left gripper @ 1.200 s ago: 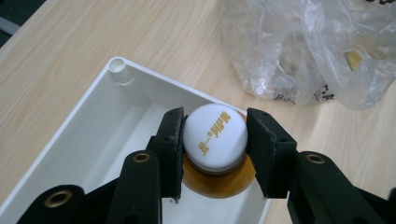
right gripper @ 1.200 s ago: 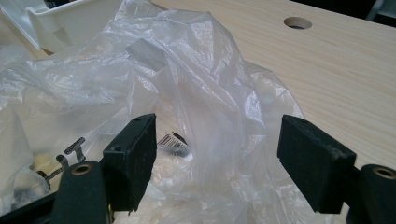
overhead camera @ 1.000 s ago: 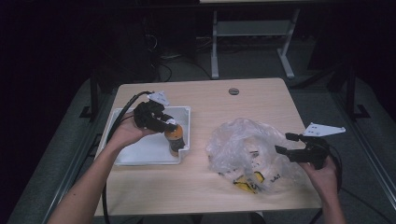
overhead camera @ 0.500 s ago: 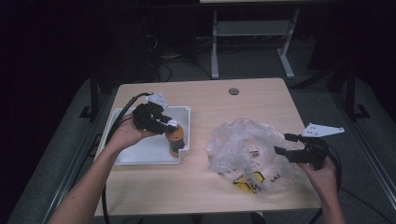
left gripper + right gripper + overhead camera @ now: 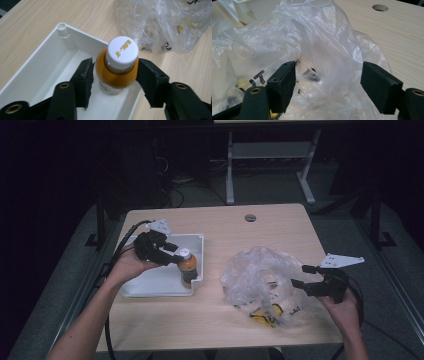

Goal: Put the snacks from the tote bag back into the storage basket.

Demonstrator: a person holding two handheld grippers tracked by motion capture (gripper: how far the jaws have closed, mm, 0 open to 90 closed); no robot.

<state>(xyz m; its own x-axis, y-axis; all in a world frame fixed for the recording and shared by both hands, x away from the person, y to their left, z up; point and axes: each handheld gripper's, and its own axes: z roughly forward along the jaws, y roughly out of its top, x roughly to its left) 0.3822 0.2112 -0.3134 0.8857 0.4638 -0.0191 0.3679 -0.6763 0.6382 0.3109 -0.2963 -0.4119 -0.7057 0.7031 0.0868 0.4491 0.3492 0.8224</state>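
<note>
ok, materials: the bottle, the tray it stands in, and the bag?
Bottle: clear plastic by the look, amber liquid showing through; matte white ribbed cap, probably plastic.
Tray: white moulded plastic, smooth slight sheen, rounded corner post.
Bag: thin clear plastic film, crinkled and glossy, contents visible through it.

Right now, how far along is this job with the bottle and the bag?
Done: the orange drink bottle stands upright in a corner of the white tray. In hand: the left gripper has just been opening around it; a gap shows beside one pad, so it looks released. The right gripper is open at the plastic bag. Left: probably whatever remains inside the bag.
</note>
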